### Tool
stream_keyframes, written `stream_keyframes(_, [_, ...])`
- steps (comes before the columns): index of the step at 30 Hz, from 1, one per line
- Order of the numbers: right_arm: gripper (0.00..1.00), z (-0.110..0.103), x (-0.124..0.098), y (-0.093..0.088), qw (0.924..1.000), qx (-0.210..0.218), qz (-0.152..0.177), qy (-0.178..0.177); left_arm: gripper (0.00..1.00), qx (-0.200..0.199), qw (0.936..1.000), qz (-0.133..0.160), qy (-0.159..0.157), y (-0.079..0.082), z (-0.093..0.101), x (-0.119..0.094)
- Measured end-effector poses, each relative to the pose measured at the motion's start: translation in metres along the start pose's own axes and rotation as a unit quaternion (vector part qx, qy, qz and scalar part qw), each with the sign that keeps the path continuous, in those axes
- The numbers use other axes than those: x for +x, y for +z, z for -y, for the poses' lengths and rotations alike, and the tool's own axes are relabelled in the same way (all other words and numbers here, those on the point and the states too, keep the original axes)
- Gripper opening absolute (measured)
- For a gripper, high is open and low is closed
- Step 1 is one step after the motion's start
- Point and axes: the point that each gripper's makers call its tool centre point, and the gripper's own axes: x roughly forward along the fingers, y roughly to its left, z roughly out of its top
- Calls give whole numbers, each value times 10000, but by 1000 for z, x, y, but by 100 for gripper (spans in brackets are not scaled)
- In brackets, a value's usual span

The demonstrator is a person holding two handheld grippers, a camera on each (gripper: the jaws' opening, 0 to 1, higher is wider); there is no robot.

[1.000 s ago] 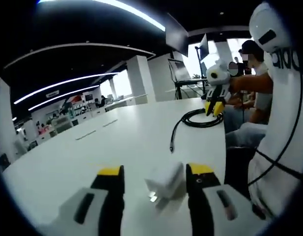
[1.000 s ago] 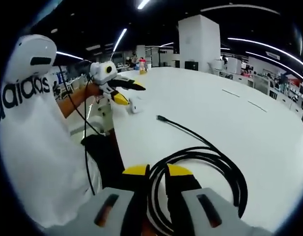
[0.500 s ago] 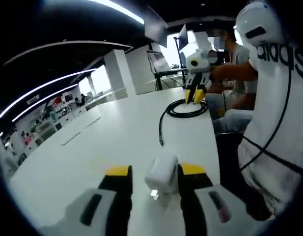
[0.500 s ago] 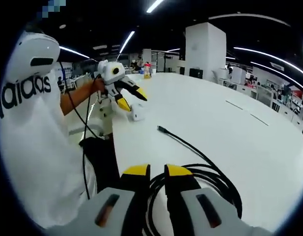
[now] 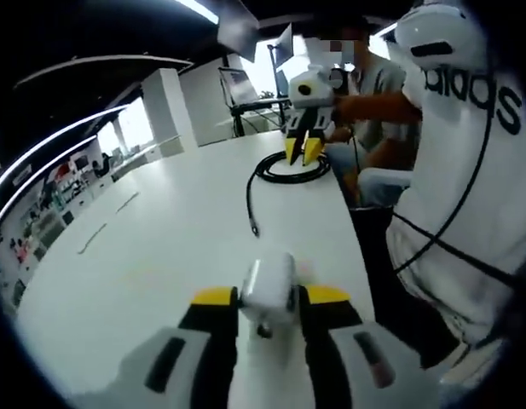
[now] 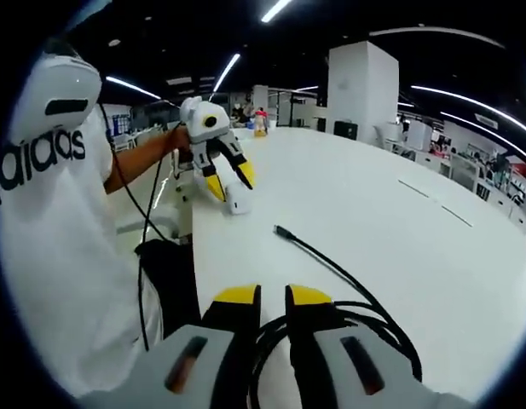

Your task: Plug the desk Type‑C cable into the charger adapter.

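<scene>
At the bottom centre of the left gripper view, the left gripper [image 5: 267, 298] clamps the white charger adapter [image 5: 268, 290], while lower centre in the right gripper view the right gripper [image 6: 274, 296] pinches the coiled black Type-C cable [image 6: 365, 307] on the white table [image 6: 373, 213].

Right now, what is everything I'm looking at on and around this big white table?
Charger adapter: one, white, between the left gripper's fingers, at the table's near edge.
Type-C cable: one, black, coiled on the table by the right gripper, its free plug end lying out toward the adapter.
Table: one, white, large, curved edge.
Pillar: one, white, beyond the table in the right gripper view.
Ceiling lights: several, white strips, overhead.
Second person: one, grey top, seated beyond the cable in the left gripper view.
Person's shirt: white with black lettering.
Left gripper: yellow-tipped black fingers, shut on the adapter.
Right gripper: yellow-tipped black fingers, closed on the cable coil.
</scene>
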Motion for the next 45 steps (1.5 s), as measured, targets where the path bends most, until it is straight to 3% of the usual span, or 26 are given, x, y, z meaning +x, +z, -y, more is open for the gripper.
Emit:
stream_keyframes(12, [11, 8, 18, 9, 9993, -310, -96, 175, 25, 17, 9995, -60, -316, -1, -1, 6])
stream_keyframes(22, [11, 13, 47, 19, 9943, -833, -415, 526, 25, -80, 9989, -63, -464, -2, -1, 11])
stream_keyframes(35, [11, 18, 67, 21, 9882, -1115, -636, 841, 25, -116, 9968, -241, -752, -2, 0, 14])
stream_keyframes(45, [10, 19, 86, 25, 9827, -1314, -748, 1072, 25, -43, 9968, -348, -716, 0, -1, 17])
